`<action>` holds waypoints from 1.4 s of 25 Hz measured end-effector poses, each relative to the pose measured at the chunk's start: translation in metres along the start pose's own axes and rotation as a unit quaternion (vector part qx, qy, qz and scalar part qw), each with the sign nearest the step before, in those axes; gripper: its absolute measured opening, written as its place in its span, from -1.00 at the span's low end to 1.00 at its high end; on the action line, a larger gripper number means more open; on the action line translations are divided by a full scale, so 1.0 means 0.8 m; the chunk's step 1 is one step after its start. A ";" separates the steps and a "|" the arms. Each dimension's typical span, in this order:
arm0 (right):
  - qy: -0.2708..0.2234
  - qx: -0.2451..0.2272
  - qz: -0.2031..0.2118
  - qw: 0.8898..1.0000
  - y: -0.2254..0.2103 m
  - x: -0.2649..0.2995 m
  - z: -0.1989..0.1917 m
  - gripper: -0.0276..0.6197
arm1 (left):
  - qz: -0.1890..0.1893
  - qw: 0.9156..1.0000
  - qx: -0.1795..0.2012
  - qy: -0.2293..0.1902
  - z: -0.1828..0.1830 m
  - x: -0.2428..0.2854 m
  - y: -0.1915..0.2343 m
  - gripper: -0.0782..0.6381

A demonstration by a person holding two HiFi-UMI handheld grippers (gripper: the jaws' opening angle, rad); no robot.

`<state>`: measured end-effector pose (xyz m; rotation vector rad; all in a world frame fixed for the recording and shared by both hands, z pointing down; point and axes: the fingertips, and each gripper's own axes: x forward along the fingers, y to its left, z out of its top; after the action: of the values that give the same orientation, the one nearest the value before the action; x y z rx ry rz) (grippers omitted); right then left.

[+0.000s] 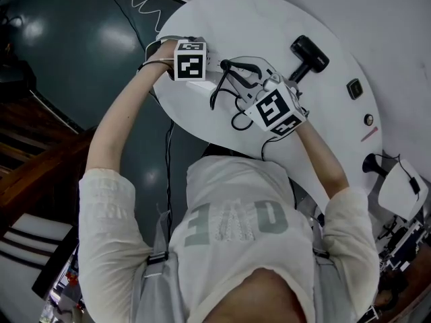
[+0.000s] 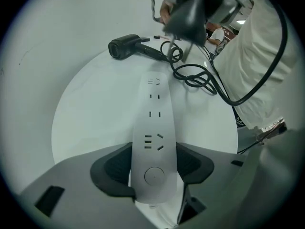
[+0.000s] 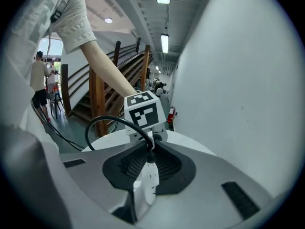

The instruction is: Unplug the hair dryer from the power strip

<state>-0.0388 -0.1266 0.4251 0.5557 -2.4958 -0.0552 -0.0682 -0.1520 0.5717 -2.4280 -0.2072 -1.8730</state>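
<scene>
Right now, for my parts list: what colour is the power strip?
White power strip; clearest in the left gripper view.

On the table (image 2: 95, 104), the hair dryer (image 2: 131, 46) lies beyond the power strip's (image 2: 153, 128) far end, cord (image 2: 195, 78) coiled just beside them.

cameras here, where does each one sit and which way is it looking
Head view: on the person's head, looking steeply down at the table; arms and shirt show.
Left gripper view: on the left gripper, looking along jaws shut on the strip, toward the dryer; shirt at right.
Right gripper view: on the right gripper, looking along jaws shut on the plug, toward the stairs; left arm shows.
Shared: each gripper view catches the other gripper; head and left gripper views both show the dryer.
</scene>
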 end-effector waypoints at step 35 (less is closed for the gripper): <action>0.165 0.045 0.109 0.979 0.061 -0.012 -0.128 -0.34 | 0.007 1.000 -0.008 0.023 0.000 0.001 0.001 -0.03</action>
<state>0.0062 -0.0698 0.5134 0.2947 -2.2238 0.2200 -0.0684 -0.1528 0.5723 -2.3864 -0.1734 -1.9300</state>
